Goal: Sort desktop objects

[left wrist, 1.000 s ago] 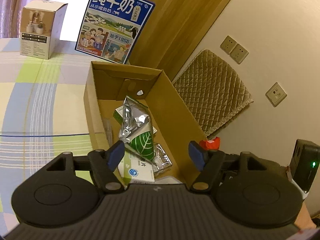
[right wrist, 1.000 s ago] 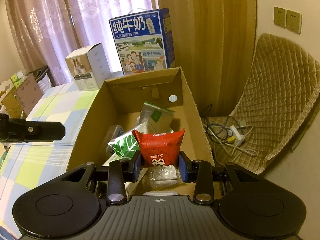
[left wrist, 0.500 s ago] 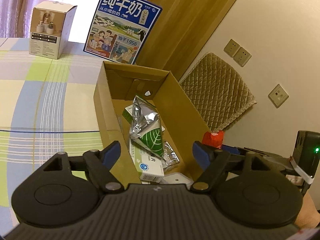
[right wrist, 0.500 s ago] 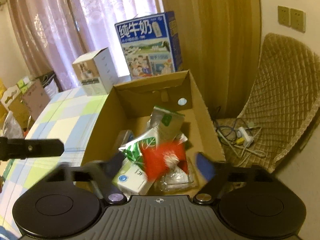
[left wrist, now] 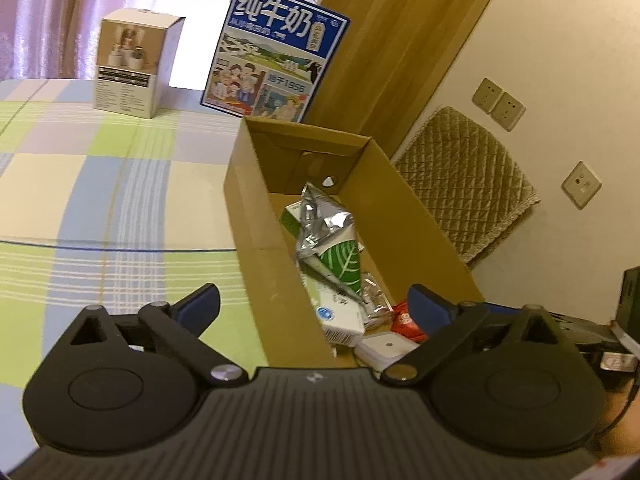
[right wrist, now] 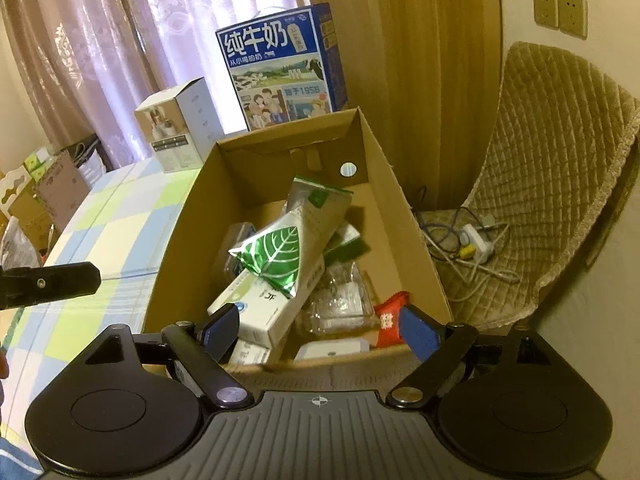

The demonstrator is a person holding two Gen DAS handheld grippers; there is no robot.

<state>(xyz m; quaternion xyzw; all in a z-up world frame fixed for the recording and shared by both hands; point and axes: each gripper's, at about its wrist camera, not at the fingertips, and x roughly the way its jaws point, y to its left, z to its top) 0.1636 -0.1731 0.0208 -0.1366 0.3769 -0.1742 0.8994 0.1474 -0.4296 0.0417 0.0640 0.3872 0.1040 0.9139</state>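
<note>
Red packet point(right wrist: 390, 322) just dropped into cardboard box point(right wrist: 404, 216) near corner; right gripper point(right wrist: 320, 330) fingers opening, empty; left gripper point(left wrist: 314, 308) opening, empty.

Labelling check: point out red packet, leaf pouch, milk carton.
red packet point(right wrist: 390, 320), right wrist view, printed front
leaf pouch point(right wrist: 276, 254), right wrist view, leaf print
milk carton point(right wrist: 276, 76), right wrist view, front panel

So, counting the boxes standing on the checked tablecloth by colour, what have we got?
White product box: 1
Blue milk box: 1
Brown open cardboard box: 1
Total: 3
</note>
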